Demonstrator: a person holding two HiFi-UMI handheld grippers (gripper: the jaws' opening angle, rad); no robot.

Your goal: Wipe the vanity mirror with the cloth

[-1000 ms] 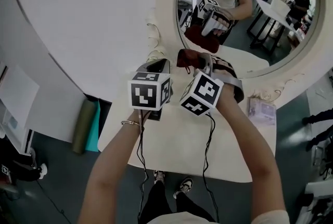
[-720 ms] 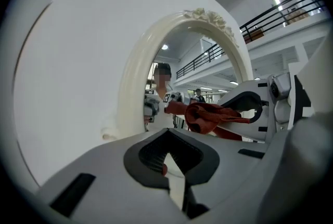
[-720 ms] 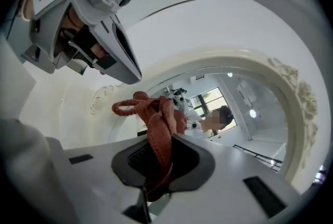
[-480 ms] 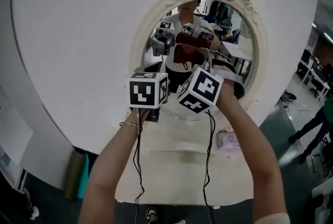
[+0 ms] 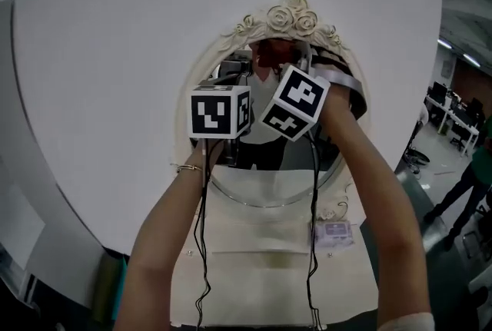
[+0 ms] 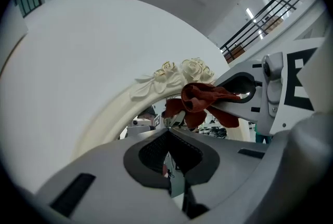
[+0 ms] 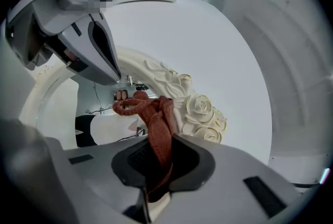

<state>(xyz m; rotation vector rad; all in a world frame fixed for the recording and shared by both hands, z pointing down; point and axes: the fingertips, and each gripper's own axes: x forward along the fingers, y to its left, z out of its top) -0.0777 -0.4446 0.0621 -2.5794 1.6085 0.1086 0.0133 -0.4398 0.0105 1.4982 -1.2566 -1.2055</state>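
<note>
In the head view, both grippers have climbed within the last second from the lower part of the vanity mirror [image 5: 265, 182] to just under its rose crest [image 5: 296, 14]. The right gripper [image 5: 280, 57] carries the cloth [image 5: 269, 53] directly below the crest.

In the left gripper view, the left gripper [image 6: 167, 134] is closed and empty, beneath the crest.

In the right gripper view, the right gripper's jaws clamp the cloth beside the crest, so wiping probably starts at the top.

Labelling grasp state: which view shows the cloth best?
Right gripper view: the red cloth sits clamped between the right gripper's jaws, folds clear. Left gripper view shows it side-on, bunched by the mirror frame's roses. Head view shows only a sliver behind the marker cubes.
</note>
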